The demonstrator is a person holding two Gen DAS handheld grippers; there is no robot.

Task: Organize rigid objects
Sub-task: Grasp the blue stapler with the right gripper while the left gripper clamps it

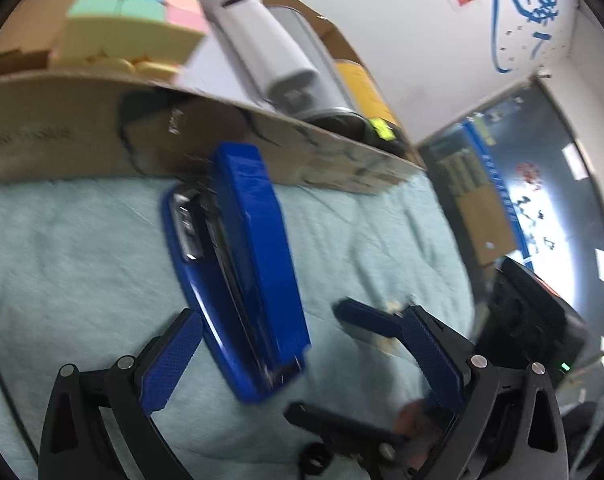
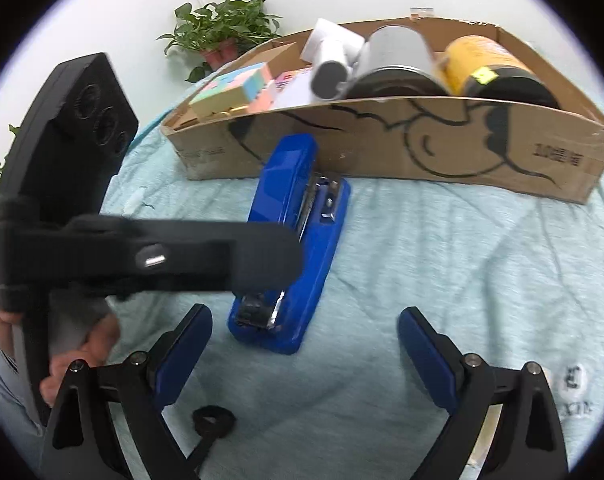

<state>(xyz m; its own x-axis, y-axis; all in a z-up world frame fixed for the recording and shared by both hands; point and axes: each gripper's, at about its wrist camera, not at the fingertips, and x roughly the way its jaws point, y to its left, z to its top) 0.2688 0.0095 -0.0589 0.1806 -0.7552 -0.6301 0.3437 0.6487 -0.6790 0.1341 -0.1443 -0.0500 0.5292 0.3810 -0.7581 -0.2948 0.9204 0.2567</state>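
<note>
A glossy blue plastic stapler (image 2: 298,236) lies on its side on the pale mint-green cloth (image 2: 442,272) that covers the table, with its far end just in front of the near wall of a shallow brown cardboard box (image 2: 382,148) printed with black line drawing. Whether it touches the wall cannot be told.

In the right wrist view the right gripper (image 2: 304,354) is spread wide, its blue-padded fingers (image 2: 182,354) empty, and the near end of the stapler sits just beyond the gap between them. The black body of the left gripper (image 2: 142,258) crosses the left half of this view, blurred, passing in front of the middle of the stapler, with a person's hand (image 2: 88,344) holding its handle at the near left.

In the left wrist view the left gripper (image 1: 302,356) is also wide open, and the stapler (image 1: 242,272) lies between its two blue ribbed fingers (image 1: 170,364), nearer the left one; no contact is visible.

Inside the box, from left to right in the right wrist view, rest a pastel-coloured puzzle cube (image 2: 234,88), a white cylindrical device with a grey end (image 2: 332,60), a silver metal can lying on its side (image 2: 398,64), and a yellow can with a black lid (image 2: 490,68). A green leafy potted plant (image 2: 222,30) stands beyond the far left corner of the box, against the white wall.
</note>
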